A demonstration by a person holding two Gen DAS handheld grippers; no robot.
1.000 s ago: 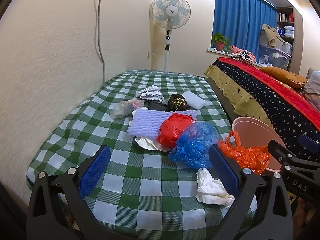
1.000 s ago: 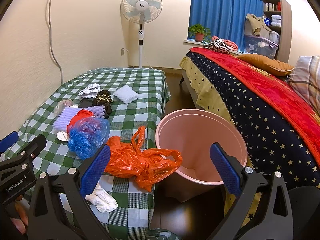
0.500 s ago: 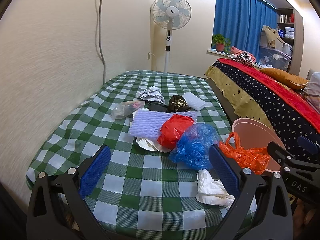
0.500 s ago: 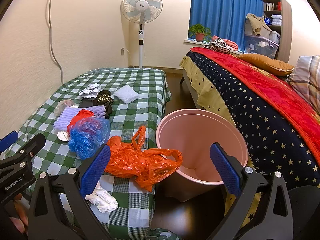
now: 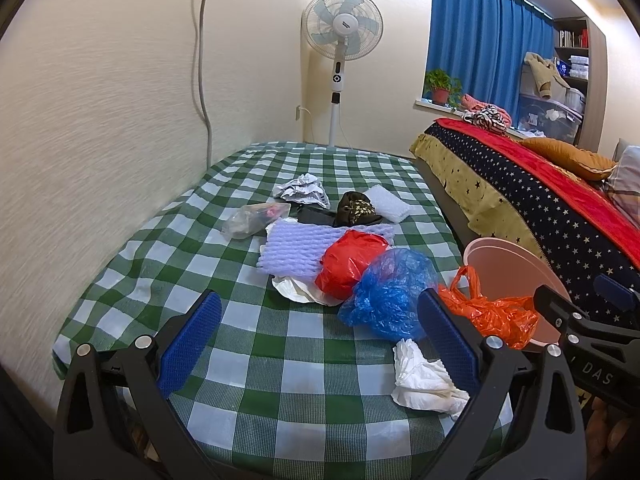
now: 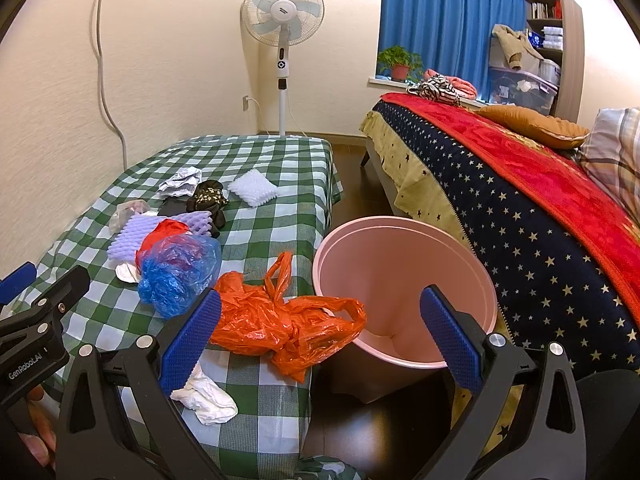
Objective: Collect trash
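Trash lies on a green checked table [image 5: 280, 364]: a crumpled white tissue [image 5: 424, 376] at the near edge, an orange plastic bag [image 6: 280, 320] hanging over the table's right edge, a blue bag [image 5: 390, 292], a red bag [image 5: 352, 258], a purple foam sheet [image 5: 296, 246], a clear wrapper [image 5: 252, 220], crumpled paper [image 5: 302, 192] and a white foam pad [image 6: 253, 191]. A pink bin [image 6: 404, 280] stands on the floor beside the table. My left gripper [image 5: 316, 348] is open and empty above the near table edge. My right gripper [image 6: 316, 340] is open and empty over the orange bag and the bin's rim.
A bed with a starred and red cover [image 6: 540, 208] runs along the right, close to the bin. A standing fan [image 6: 283, 12] is at the far wall. A dark crumpled item [image 5: 354, 208] lies among the trash. A wall runs along the table's left side.
Both views have shifted only very slightly. Both grippers stay open and the trash has not moved.
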